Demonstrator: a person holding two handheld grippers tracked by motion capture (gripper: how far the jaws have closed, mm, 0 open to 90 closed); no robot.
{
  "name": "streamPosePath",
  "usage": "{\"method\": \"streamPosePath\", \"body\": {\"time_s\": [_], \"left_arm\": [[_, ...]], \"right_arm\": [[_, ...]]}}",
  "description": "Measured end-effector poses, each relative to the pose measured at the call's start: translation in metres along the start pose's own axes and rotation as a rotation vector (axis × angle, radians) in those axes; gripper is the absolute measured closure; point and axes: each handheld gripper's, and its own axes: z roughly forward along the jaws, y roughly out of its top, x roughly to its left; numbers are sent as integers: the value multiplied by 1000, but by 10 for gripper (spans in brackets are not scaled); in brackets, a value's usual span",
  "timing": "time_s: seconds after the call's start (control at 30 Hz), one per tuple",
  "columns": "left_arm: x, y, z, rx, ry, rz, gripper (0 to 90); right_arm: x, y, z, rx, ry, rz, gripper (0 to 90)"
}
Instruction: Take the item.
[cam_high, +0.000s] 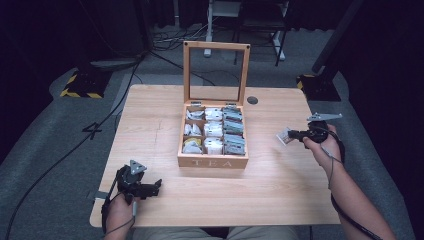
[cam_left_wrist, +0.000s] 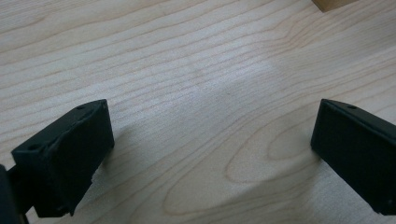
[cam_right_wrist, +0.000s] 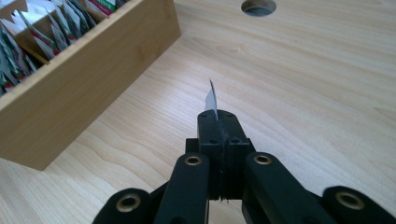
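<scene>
- Right gripper has its jaws pressed together on a tea bag; in the right gripper view the packet stands edge-on out of the tips.
- Tea bag sits above bare table, to the right of the tea box and apart from it.
- Left gripper rests near the table's front left edge, jaws wide apart, nothing between them.
- Step, as I judge it: set the tea bag down on the table beside the box.
- To do it well: lower until the packet's bottom edge meets the wood, tilt it flat, then part the jaws; release too high and the light packet may flutter off.
- Keep clear of the box wall and the cable hole.
</scene>
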Motion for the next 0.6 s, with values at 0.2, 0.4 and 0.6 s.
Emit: {"method": "streamPosePath", "body": {"time_s": [0.2, 0.4, 0.6], "left_arm": [[0, 0, 0, 0, 0, 0, 0], [0, 0, 0, 0, 0, 0, 0], [0, 0, 0, 0, 0, 0, 0]], "right_arm": [[-1, -6, 4, 57, -11, 41, 900], [-2, -10, 6, 89, -14, 66, 898], [-5, -13, 9, 118, -33, 82, 896]]}}
